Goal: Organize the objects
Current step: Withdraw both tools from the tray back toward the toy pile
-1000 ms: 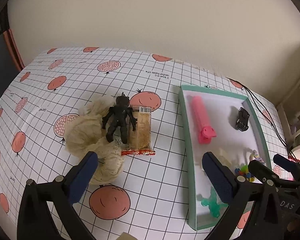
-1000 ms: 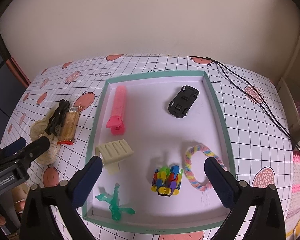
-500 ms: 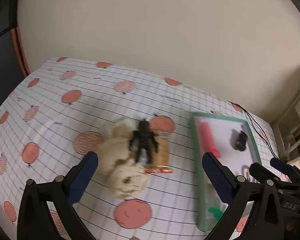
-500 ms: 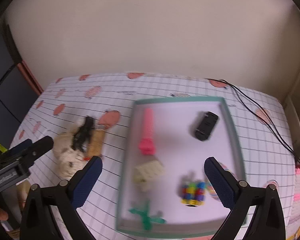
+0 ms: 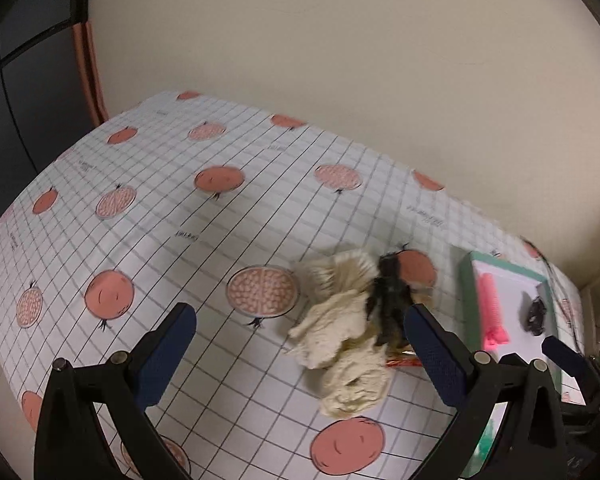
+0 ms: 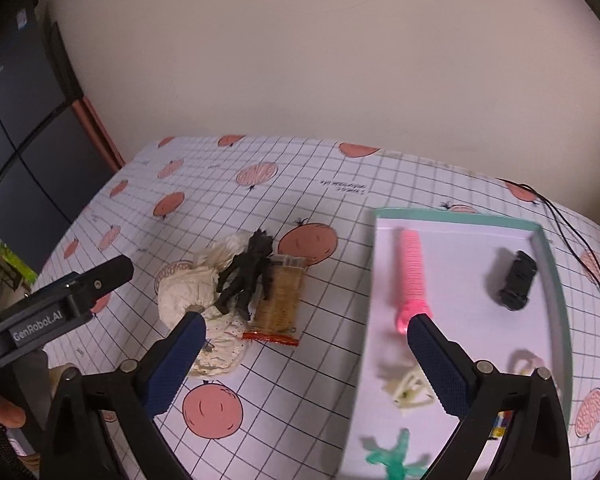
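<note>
Hand-held gripper, left [image 5: 296,336]: fingers spread, nothing between them, above the tabletop [image 5: 148,216].
Hand-held gripper, right [image 6: 304,356]: released likewise, empty.
Tabletop: grid cloth with pomegranate print.
Tray [image 6: 556,280], teal-rimmed, at 3 o'clock in the right wrist view: holds pink comb-like toy [image 6: 411,268], black toy car [image 6: 514,280], green figure [image 6: 392,456].
Cream cloth [image 6: 188,292], crumpled, at centre, outside the tray.
Snack packet [image 6: 280,300]: touching the cloth's 3 o'clock edge.
Black figurine [image 6: 246,272]: lying across cloth and packet.
</note>
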